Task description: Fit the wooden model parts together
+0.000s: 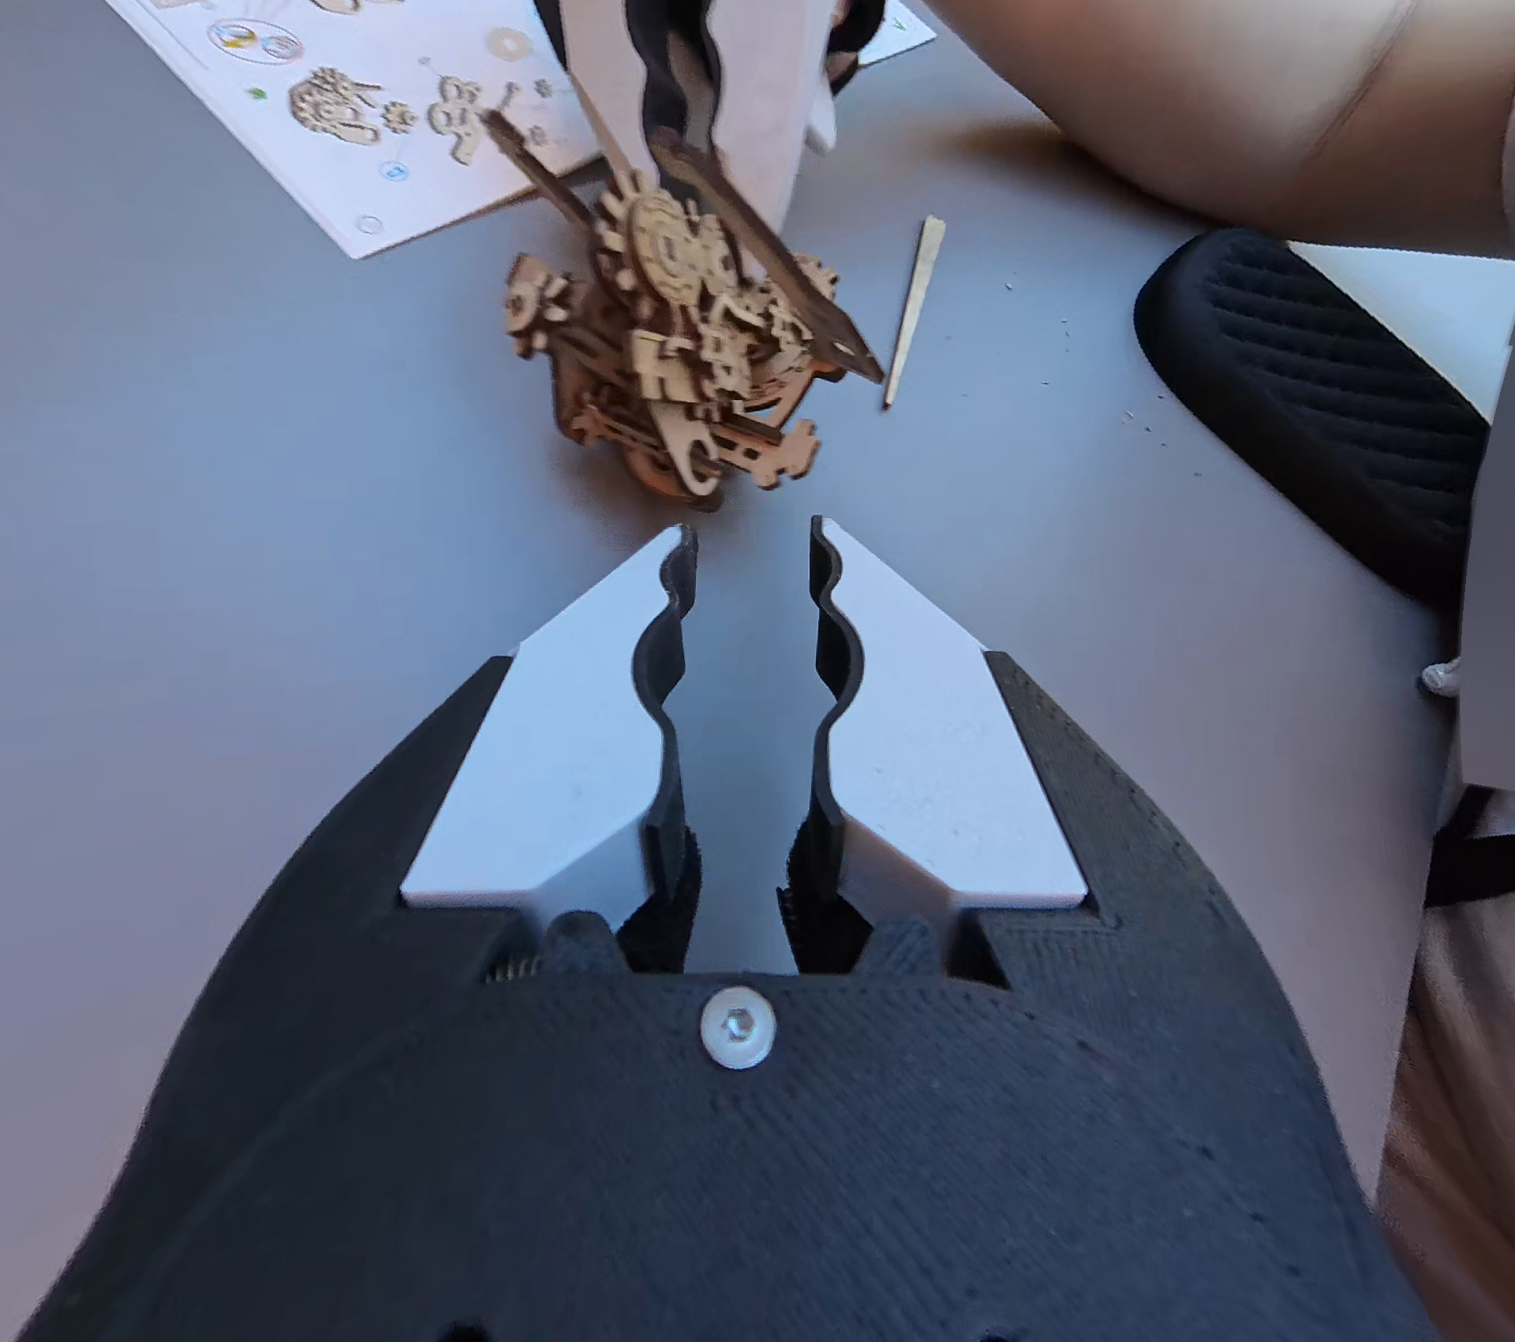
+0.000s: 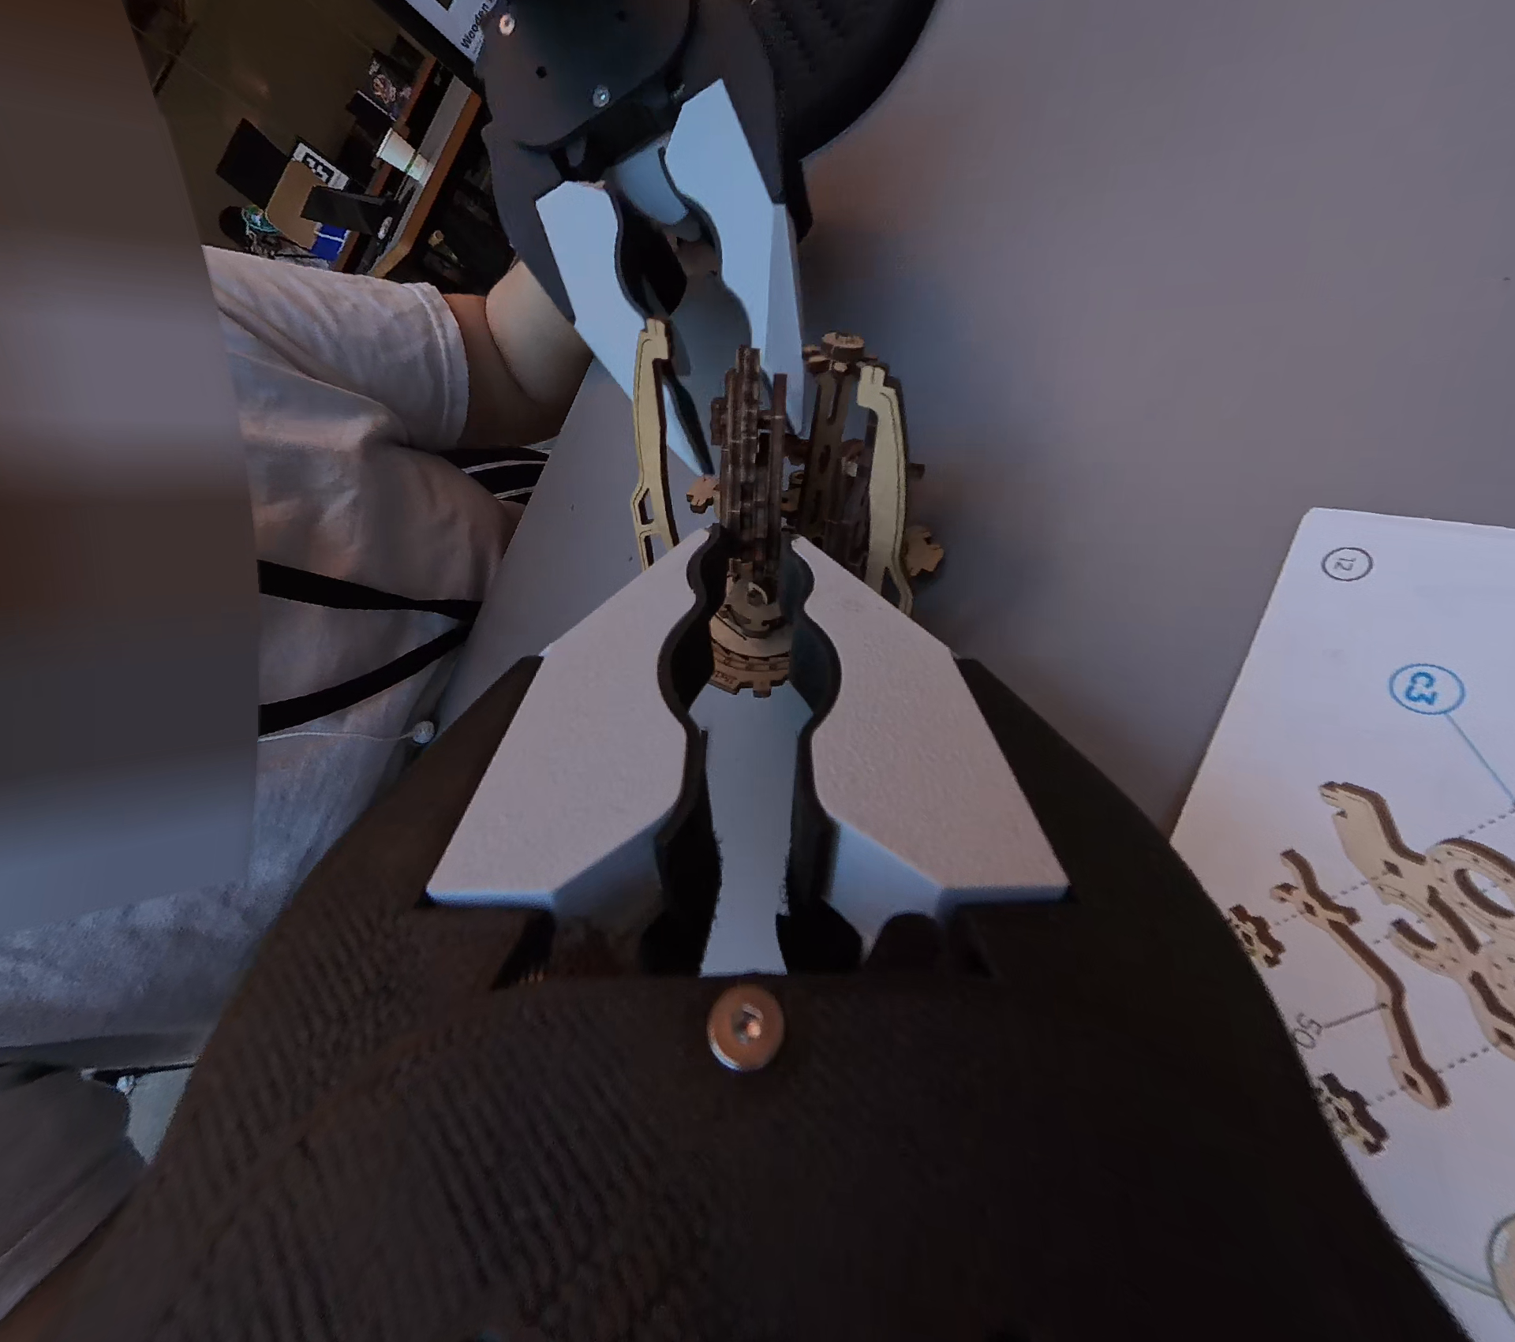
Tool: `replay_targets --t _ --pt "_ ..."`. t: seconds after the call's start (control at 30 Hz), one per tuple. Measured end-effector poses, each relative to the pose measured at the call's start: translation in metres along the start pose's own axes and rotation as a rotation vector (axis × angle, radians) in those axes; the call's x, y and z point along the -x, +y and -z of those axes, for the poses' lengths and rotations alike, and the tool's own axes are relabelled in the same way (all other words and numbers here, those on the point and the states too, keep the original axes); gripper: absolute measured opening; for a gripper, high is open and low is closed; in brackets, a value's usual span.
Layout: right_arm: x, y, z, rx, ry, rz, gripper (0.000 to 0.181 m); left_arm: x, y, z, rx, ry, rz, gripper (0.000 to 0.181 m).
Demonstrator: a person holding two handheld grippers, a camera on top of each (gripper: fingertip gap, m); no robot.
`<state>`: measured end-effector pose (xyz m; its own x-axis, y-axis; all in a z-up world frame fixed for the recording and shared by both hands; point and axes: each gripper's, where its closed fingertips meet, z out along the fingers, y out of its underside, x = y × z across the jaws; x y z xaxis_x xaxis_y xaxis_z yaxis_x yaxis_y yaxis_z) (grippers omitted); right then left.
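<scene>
A partly built wooden model (image 1: 672,352) of gears and flat plywood parts stands on the grey table (image 1: 246,483). My right gripper (image 2: 752,544) is shut on the model's gear stack (image 2: 750,483). In the left wrist view it (image 1: 705,155) comes down from above onto the model's top. My left gripper (image 1: 750,536) is open and empty, its tips just short of the model's near side. In the right wrist view the left gripper (image 2: 742,434) points at the model from the far side. A thin loose wooden stick (image 1: 914,311) lies right of the model.
A printed instruction sheet (image 1: 328,32) lies behind the model; it also shows in the right wrist view (image 2: 1394,893). A black mesh pad (image 1: 1312,401) sits at the table's right edge. The person's forearm (image 1: 1148,32) reaches across the upper right. The thin loose wooden stick (image 1: 914,311) is about equally far from each gripper, around 12 cm.
</scene>
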<state>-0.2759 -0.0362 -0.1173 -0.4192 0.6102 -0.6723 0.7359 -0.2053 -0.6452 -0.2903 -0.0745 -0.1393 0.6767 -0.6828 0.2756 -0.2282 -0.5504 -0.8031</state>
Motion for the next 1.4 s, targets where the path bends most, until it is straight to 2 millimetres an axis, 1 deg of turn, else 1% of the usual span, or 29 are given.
replay_targets --t 0.07,0.17,0.23,0.27,0.33,0.5,0.87,0.93,1.17,1.4 --pt "0.0 0.0 0.0 -0.003 0.001 -0.002 0.01 -0.007 0.003 -0.006 0.009 -0.007 0.009 0.024" --pt "0.0 -0.001 0.0 -0.009 0.003 -0.01 0.01 -0.009 0.006 -0.016 0.028 -0.035 0.022 0.023" --pt "0.0 -0.001 0.0 -0.011 0.008 -0.015 0.01 -0.011 0.008 -0.022 0.05 -0.029 0.038 0.011" --pt "0.0 -0.001 -0.001 -0.012 0.011 -0.017 0.01 -0.011 0.008 -0.024 0.054 -0.031 0.046 0.008" --pt "0.0 -0.001 -0.002 -0.012 0.011 -0.022 0.01 -0.009 0.004 -0.024 0.036 -0.034 0.069 0.006" --pt "0.001 -0.002 0.001 -0.037 0.015 -0.038 0.01 -0.011 -0.003 -0.023 -0.011 0.016 0.137 0.007" --pt "0.001 0.002 0.006 -0.107 0.038 -0.089 0.01 -0.011 -0.004 -0.029 -0.015 0.026 0.225 0.006" --pt "0.004 0.004 0.004 -0.1 0.039 -0.084 0.01 -0.01 -0.003 -0.031 -0.007 0.009 0.23 0.007" --pt "0.004 0.003 0.003 -0.089 0.047 -0.064 0.01 -0.01 -0.003 -0.033 -0.009 0.004 0.253 0.005" --pt "0.005 0.008 0.003 -0.056 0.057 -0.021 0.011 -0.015 -0.005 -0.037 -0.008 0.032 0.264 0.005"
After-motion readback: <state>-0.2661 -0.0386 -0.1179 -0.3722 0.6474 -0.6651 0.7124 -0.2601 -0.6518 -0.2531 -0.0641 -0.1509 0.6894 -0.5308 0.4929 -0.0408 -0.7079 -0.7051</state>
